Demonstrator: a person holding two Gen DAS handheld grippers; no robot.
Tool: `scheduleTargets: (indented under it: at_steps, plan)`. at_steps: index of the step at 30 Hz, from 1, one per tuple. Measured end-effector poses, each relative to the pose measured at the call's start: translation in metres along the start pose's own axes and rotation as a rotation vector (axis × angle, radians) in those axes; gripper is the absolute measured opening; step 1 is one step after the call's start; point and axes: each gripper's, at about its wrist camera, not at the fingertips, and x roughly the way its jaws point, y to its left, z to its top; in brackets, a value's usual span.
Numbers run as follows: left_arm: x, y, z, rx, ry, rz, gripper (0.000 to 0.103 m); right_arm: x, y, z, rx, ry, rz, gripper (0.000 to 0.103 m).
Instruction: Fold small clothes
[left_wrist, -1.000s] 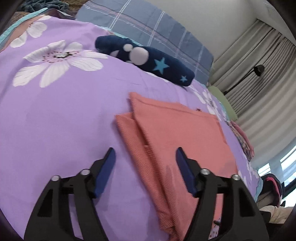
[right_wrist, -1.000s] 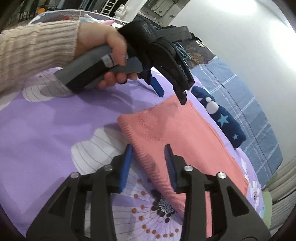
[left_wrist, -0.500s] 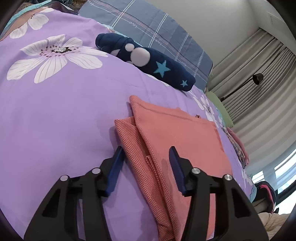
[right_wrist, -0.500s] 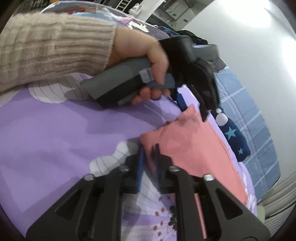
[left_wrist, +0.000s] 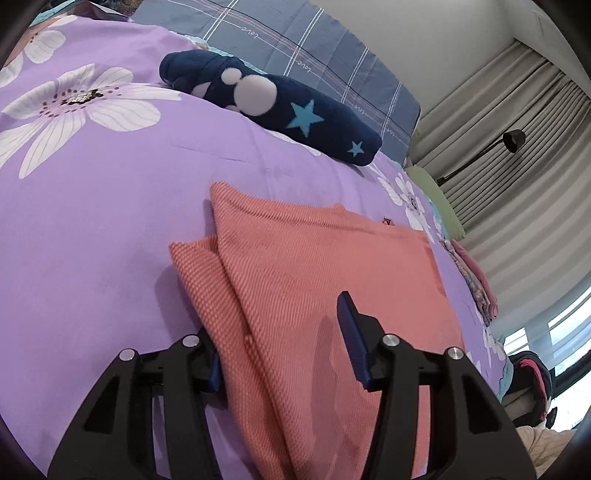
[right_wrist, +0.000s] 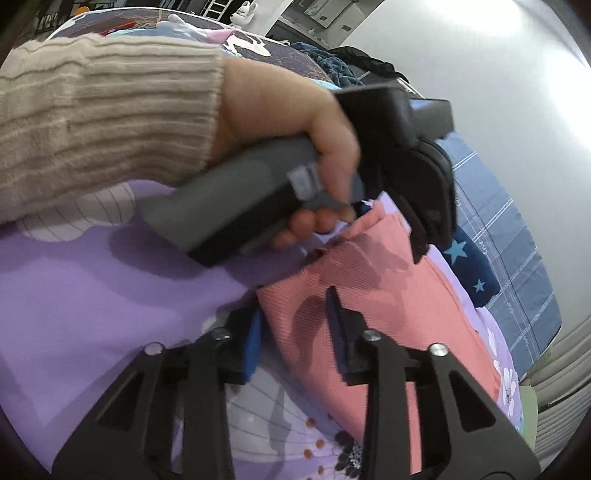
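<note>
A coral cloth (left_wrist: 325, 266), already folded into layers, is laid flat on the purple flowered bedspread (left_wrist: 92, 192), just short of a dark blue roll with stars (left_wrist: 273, 110). The left gripper (left_wrist: 280, 343) is set at one near corner with its jaws spread: one finger is tucked beside and under the layered edge, the other is raised over the top. The right gripper (right_wrist: 295, 328) is set the same way at the neighbouring corner, jaws apart, nothing pinched yet. The left hand (right_wrist: 295, 122) is seen close above in the right wrist view.

The step in hand is judged to be the taking of both corners for the next fold. All layers should be caught together, both grippers closed evenly, and the edge lifted level and carried across so that corners are matched and no crease is dragged in.
</note>
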Motion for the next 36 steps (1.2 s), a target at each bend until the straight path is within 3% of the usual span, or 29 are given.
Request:
scheduleTargets:
  at_steps: [2,4,6,14,23,29,36]
  plan:
    - [0.0,0.001,0.0,-0.005,-0.002,0.023,0.04,0.002,0.001,0.0,0.0,0.006,0.003,0.009]
    - [-0.002,0.006,0.0,-0.026,-0.003,0.041,0.02,0.001,-0.003,0.0,0.029,0.005,0.019,0.007]
    - [-0.004,0.014,0.002,-0.076,-0.007,0.013,0.016,-0.002,-0.011,0.0,0.064,-0.005,0.035,0.006]
    - [-0.012,-0.021,0.013,0.013,-0.026,0.012,0.016,-0.022,-0.041,-0.001,0.212,-0.048,0.055,0.006]
    - [-0.009,-0.072,0.032,0.077,-0.035,0.051,0.014,-0.058,-0.094,-0.025,0.381,-0.115,0.01,0.006]
    - [0.016,-0.124,0.044,0.128,-0.013,0.07,0.013,-0.08,-0.137,-0.062,0.508,-0.128,-0.022,0.006]
    - [0.072,-0.2,0.051,0.235,0.039,0.126,0.005,-0.092,-0.196,-0.137,0.772,-0.101,-0.014,0.006]
